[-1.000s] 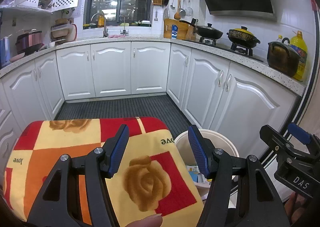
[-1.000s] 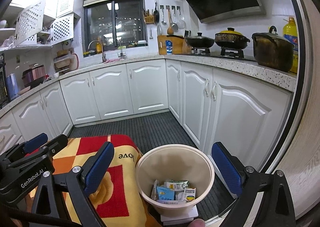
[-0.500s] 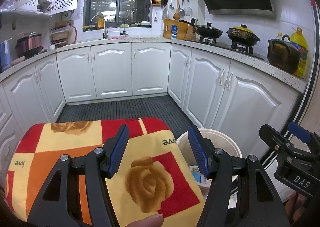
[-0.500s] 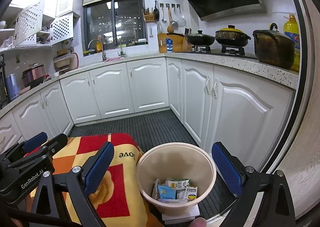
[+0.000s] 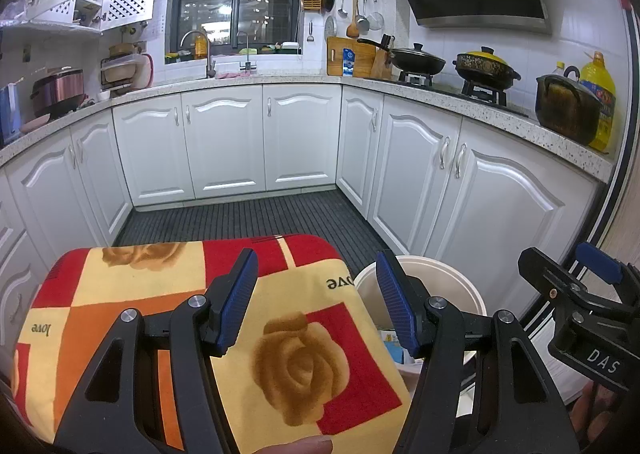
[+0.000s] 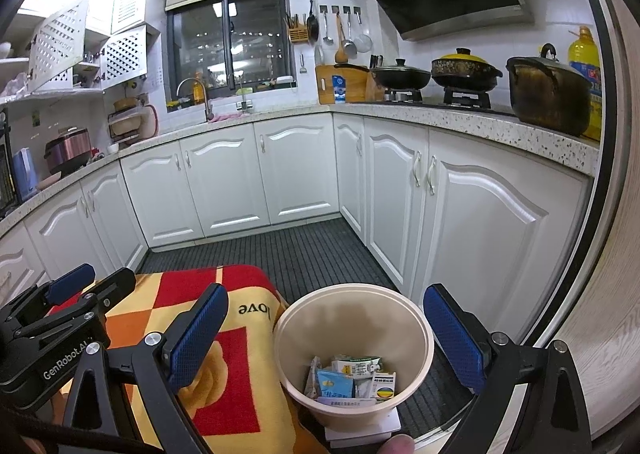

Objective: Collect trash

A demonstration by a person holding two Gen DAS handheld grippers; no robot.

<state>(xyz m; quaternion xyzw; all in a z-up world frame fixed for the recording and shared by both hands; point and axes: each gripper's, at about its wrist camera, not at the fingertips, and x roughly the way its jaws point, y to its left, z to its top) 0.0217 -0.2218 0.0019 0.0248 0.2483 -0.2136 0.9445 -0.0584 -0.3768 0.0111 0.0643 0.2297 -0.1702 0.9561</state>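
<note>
A cream round bin (image 6: 424, 338) stands on the floor beside a low surface covered by a red, orange and yellow rose-print cloth (image 5: 168, 294). Inside it lie several small cartons and packets (image 6: 352, 378). My right gripper (image 6: 326, 328) hovers over the bin, open wide with nothing between its blue pads. My left gripper (image 5: 316, 300) is open above the cloth's right edge, also empty; the bin's rim (image 5: 460, 282) shows behind its right finger. Each gripper appears at the edge of the other's view.
White kitchen cabinets (image 6: 296, 169) run around a dark ribbed floor mat (image 6: 304, 254). Pots (image 6: 548, 93) and an oil bottle (image 5: 598, 101) stand on the speckled counter at right. A wood-grain panel (image 6: 612, 294) is close on the far right. A fingertip (image 6: 394, 444) shows at the bottom edge.
</note>
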